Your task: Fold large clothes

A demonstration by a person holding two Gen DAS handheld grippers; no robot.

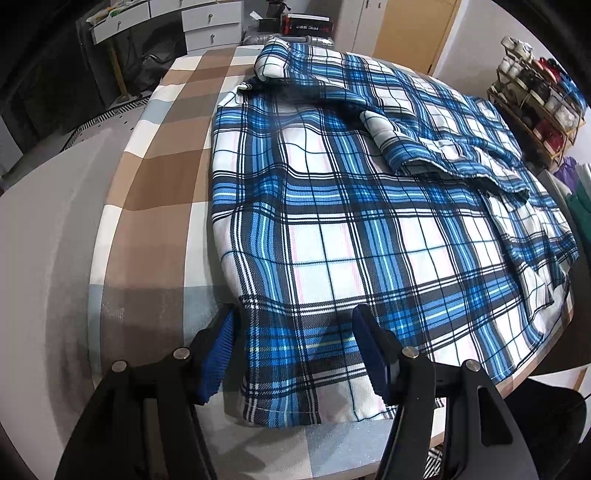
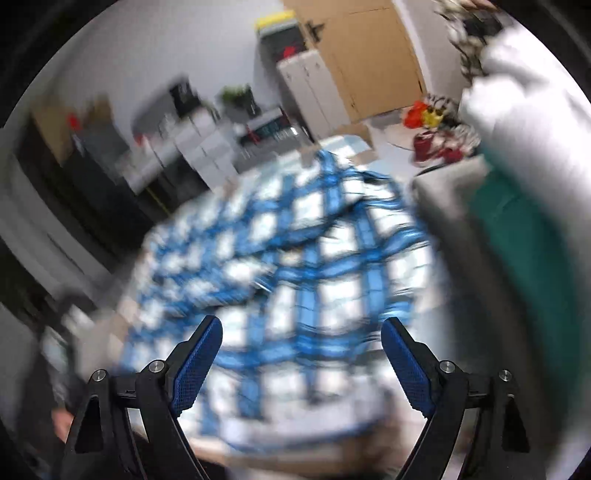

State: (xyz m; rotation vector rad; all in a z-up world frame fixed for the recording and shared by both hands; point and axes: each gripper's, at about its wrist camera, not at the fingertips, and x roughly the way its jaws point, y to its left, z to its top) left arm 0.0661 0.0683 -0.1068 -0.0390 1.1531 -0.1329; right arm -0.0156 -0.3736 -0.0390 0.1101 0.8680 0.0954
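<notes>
A blue, white and black plaid shirt (image 1: 351,221) lies spread on the table's brown, white and grey checked cover (image 1: 155,177), with a sleeve (image 1: 424,147) folded across its far right part. My left gripper (image 1: 293,328) points down at the shirt's near left corner. It is open: its left finger stands just off the shirt's edge and its right finger rests over the fabric, which lies flat between them. In the blurred right wrist view, my right gripper (image 2: 301,332) hangs wide open above the shirt (image 2: 295,240) with nothing between its fingers.
A shoe rack (image 1: 535,99) stands past the table's right side, and white drawers (image 1: 210,26) past its far end. Green and grey cloth (image 2: 517,240) is piled on the right. The table's near edge runs just below the shirt's hem.
</notes>
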